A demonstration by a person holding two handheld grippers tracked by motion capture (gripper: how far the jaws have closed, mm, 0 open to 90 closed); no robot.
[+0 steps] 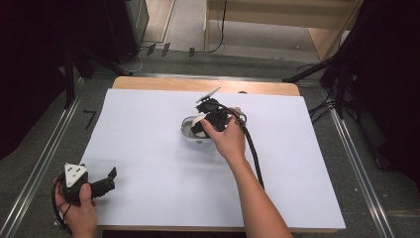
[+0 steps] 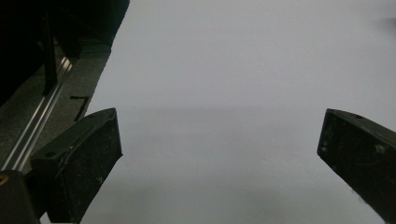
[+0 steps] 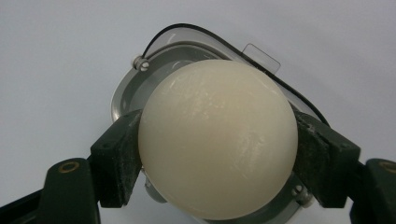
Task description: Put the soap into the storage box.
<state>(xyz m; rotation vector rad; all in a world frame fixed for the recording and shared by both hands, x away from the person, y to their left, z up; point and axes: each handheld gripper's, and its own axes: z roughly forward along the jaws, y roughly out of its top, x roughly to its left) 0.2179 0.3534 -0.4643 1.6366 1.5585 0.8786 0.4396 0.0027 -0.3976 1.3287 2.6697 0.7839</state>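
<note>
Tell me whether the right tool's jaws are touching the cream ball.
Touching. In the right gripper view, both black jaws of the right tool press flush against the cream ball on either side, no gap visible, above the clear container.

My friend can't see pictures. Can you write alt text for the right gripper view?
A cream-white ball is clamped between the right gripper's two black jaws, directly above a clear, lidded round container on a white table.

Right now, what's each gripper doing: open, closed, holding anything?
Left gripper: open, holding nothing, over the white sheet.
Right gripper: closed on the cream ball, above the clear container.
</note>
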